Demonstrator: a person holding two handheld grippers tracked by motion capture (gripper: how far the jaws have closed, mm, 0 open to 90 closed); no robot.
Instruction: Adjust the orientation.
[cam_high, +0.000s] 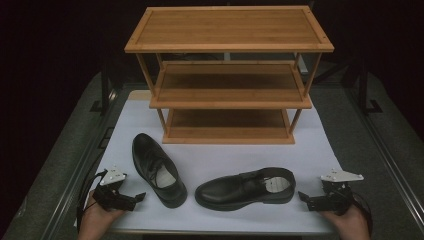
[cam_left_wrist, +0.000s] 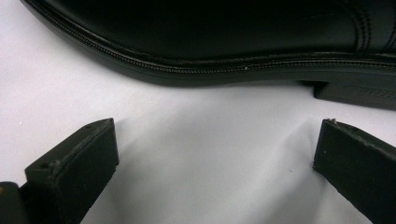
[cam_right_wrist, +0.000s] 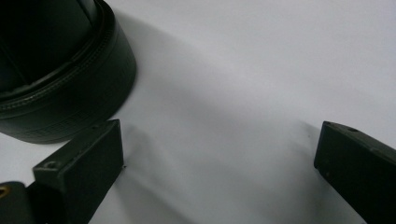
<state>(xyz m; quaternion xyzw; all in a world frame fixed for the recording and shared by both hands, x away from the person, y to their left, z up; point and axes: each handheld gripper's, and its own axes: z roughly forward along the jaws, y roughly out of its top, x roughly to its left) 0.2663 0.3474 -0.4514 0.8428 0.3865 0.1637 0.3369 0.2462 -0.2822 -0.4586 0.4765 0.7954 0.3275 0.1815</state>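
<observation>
A three-tier bamboo shoe rack (cam_high: 229, 75) stands empty at the far end of a white-covered counter (cam_high: 310, 145), with dark floor on either side.

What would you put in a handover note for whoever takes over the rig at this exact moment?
Left claw: open, empty, resting low on the white sheet beside the left shoe.
Right claw: open, empty, just behind the heel of the right shoe.
Both black shoes lie on the sheet in front of the wooden rack; the left one is angled with its toe toward the person, the right one lies crosswise, toe pointing left.
Done: nothing; no shoe is gripped, and all three shelves are bare.
Left: probably grasp each shoe and set it on a shelf.
</observation>
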